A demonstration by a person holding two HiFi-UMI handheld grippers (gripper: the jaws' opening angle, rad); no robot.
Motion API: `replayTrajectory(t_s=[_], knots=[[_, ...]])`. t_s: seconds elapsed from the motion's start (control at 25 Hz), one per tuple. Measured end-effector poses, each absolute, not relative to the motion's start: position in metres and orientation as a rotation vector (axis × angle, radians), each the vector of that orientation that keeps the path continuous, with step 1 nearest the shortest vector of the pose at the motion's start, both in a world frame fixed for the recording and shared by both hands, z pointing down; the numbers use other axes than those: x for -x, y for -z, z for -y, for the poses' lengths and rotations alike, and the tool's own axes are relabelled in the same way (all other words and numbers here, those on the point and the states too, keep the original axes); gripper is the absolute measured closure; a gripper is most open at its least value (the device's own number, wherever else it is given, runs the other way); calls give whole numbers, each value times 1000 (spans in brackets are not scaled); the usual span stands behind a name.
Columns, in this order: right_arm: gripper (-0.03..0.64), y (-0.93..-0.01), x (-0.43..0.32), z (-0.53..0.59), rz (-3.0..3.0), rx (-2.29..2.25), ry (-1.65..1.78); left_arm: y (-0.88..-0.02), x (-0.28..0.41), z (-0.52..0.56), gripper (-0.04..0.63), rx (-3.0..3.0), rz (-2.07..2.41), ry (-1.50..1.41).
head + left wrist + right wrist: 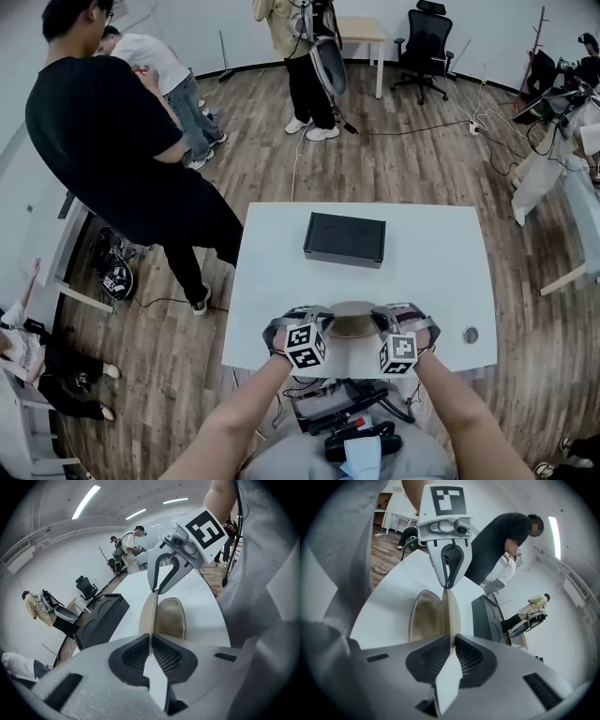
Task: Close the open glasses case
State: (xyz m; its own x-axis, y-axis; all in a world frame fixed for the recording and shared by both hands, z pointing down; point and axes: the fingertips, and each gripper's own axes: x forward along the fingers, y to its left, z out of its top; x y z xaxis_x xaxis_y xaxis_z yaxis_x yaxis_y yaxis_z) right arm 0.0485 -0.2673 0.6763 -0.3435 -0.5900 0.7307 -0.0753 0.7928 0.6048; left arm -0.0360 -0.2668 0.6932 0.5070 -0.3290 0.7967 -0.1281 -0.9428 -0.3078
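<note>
- Head view: the tan glasses case (354, 322) sat open near the white table's (272, 281) front edge, between the left gripper (321, 323) and the right gripper (384, 323).
- Left gripper view: its jaws were pinched on the thin lid (150, 616).
- Right gripper view: pinched on the lid too — best to tip both ends down together. The black box (487, 616) sat well away, leaving lots of room.

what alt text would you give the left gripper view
The left gripper pinches the near end of the upright half of an open tan glasses case; the right gripper pinches its far end. A black box sits left of it on the white table.
</note>
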Motion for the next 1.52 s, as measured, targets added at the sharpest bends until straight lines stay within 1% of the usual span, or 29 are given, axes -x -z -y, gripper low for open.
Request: replayTrajectory(t_s=[0.24, 0.48, 0.64, 0.96, 1.16, 1.2, 1.32, 1.52], knots=[[563, -683, -47, 247, 1829, -526, 663, -700, 38, 249, 560, 2530, -406, 1370], [563, -691, -49, 239, 1806, -531, 638, -706, 36, 239, 561, 2540, -375, 1373], [563, -691, -51, 240, 1847, -560, 550, -706, 33, 240, 561, 2537, -370, 1381], [561, -682, -50, 233, 2028, -566, 245, -712, 32, 236, 561, 2546, -358, 1396], [511, -638, -41, 244, 2193, -479, 49, -712, 27, 233, 561, 2552, -364, 1394], [490, -633, -39, 249, 2201, -439, 27, -712, 26, 233, 561, 2555, -367, 1393], [365, -641, -35, 260, 2126, -282, 13, -713, 25, 230, 561, 2560, -374, 1395], [357, -669, -30, 261, 2016, -89, -51, -716, 23, 222, 563, 2570, -375, 1400]])
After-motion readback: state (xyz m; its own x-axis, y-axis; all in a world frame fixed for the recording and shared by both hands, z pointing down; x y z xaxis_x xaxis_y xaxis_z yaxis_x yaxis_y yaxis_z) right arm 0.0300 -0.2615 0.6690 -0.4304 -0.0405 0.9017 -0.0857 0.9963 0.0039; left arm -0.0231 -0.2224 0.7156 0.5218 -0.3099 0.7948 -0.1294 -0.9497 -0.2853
